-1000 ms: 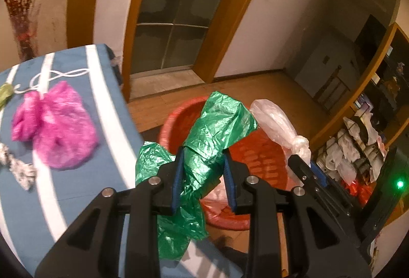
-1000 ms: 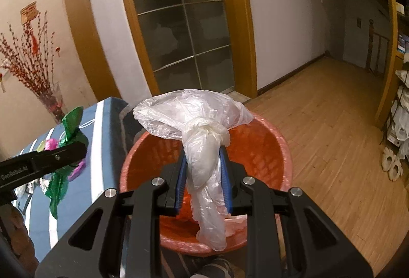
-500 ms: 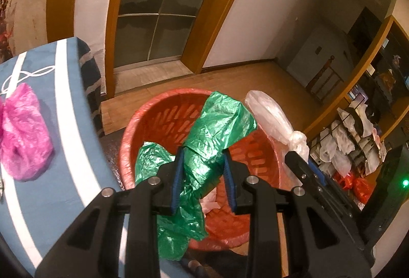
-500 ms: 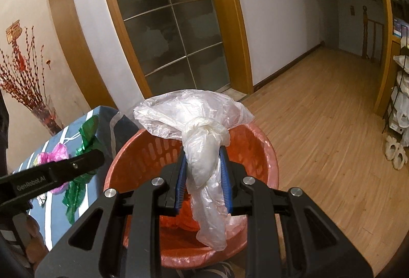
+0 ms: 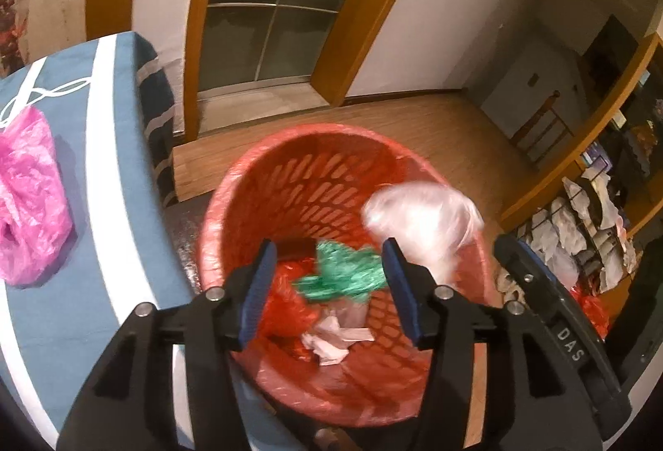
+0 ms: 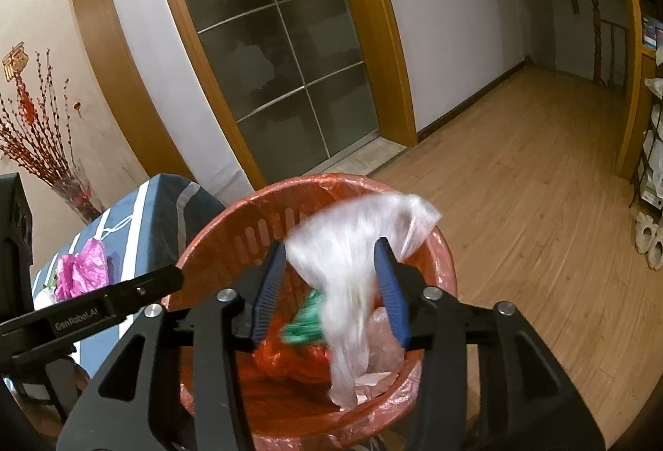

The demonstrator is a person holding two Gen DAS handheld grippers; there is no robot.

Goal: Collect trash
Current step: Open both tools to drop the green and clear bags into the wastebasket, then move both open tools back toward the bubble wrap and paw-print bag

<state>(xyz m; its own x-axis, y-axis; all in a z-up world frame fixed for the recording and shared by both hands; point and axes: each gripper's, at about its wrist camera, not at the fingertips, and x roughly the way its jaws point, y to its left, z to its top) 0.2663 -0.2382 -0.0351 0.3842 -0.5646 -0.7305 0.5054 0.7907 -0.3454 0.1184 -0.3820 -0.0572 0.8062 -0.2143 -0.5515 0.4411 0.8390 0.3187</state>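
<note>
An orange-red slotted basket (image 5: pixel 315 169) (image 6: pixel 232 231) stands on the floor below both grippers. My left gripper (image 5: pixel 329 287) is open above it; a green plastic bag (image 5: pixel 344 275) (image 6: pixel 304 322) is blurred, falling inside. My right gripper (image 6: pixel 331 289) is open too; a clear white plastic bag (image 6: pixel 352 268) (image 5: pixel 422 219) drops between its fingers into the basket. Red plastic (image 5: pixel 286 306) and crumpled paper (image 5: pixel 331 339) lie in the basket's bottom. A pink plastic bag (image 5: pixel 25 194) (image 6: pixel 81 270) lies on the blue striped table (image 5: pixel 107 169).
The table edge sits just left of the basket. A glass-panel door (image 6: pixel 281 49) is behind. Wooden floor (image 6: pixel 530 202) stretches to the right, with shelves of clutter (image 5: pixel 588 227) at far right. A vase of red branches (image 6: pixel 37 144) stands behind the table.
Both grippers have opened. The green bag has dropped from the left gripper and the clear bag from the right; both are falling into the basket. The left gripper moved further over the basket.
</note>
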